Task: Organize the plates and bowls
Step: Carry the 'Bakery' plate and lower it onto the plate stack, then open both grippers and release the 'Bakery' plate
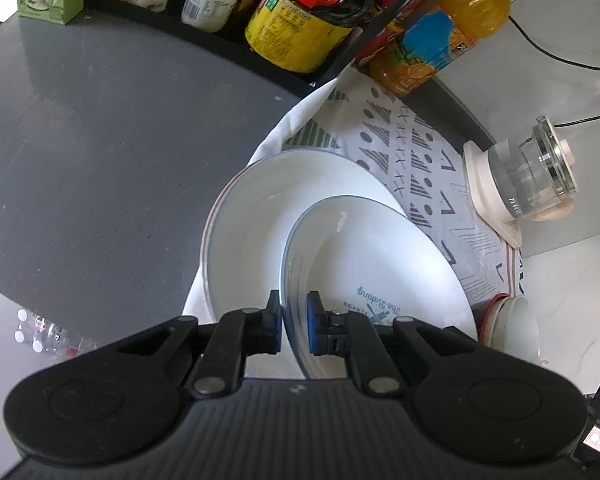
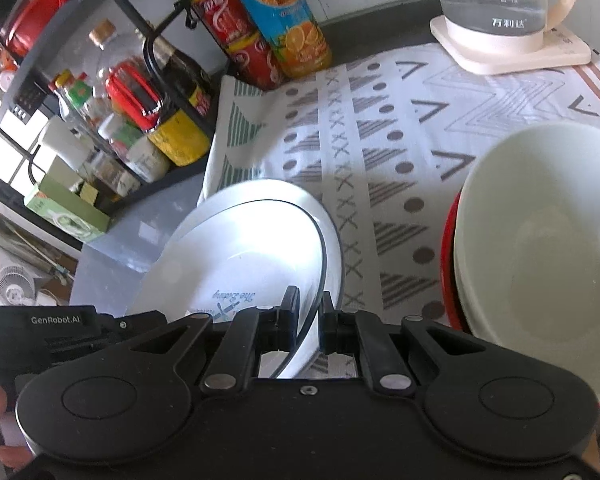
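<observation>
Top plate [image 1: 380, 264] is pinched at its near rim by both claws, left claw [image 1: 294, 326] and right claw [image 2: 309, 320] each nearly shut on the edge, tilted over the bigger plate [image 1: 252, 216] just ahead. Thin grips: uneven lift could slip it and chip both. Bowls [image 2: 540, 248] sit right of the right claw; a swing could clip them.

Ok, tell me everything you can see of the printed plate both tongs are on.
The printed plate is white and glossy, ceramic by the look, with a thin dark rim line and blue script lettering in its well. It lies on a larger white plate, which sits on the patterned cloth. The left tongs and right tongs each straddle its rim on opposite sides.
</observation>
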Available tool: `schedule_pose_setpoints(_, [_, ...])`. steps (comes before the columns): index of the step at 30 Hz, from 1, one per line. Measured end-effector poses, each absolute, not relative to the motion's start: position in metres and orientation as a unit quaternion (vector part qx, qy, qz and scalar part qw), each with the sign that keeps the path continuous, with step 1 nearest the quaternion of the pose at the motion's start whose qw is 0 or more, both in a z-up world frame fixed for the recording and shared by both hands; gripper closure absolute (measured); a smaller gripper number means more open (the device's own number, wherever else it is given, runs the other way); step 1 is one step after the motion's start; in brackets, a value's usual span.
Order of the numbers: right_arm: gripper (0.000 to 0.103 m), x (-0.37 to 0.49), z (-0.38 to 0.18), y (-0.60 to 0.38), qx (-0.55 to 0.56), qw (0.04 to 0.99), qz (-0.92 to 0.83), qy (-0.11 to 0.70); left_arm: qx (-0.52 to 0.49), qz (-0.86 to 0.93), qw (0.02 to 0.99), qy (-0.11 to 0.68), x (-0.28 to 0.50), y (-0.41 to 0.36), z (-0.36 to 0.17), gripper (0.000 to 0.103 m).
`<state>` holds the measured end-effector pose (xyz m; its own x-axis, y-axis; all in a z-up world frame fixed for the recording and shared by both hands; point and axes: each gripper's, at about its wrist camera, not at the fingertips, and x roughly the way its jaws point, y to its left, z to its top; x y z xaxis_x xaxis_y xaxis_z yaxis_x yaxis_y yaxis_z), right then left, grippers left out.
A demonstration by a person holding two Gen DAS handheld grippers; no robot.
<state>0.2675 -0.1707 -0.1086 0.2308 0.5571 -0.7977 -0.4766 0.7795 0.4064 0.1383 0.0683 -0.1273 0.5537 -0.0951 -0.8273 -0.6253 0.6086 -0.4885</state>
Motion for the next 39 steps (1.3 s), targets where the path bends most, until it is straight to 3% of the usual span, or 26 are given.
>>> schedule_pose_setpoints(19, [0.091, 0.251, -0.124, -0.146, -0.05, 0.799, 0.313, 0.51, -0.383, 0.187, 0.773, 0.47, 0.145, 0.067, -0.148, 0.093])
schedule_pose_setpoints(39, [0.076, 0.254, -0.139, -0.123, -0.101, 0.795, 0.31, 0.511, -0.351, 0.23, 0.785, 0.457, 0.15, 0.073, -0.126, 0.089])
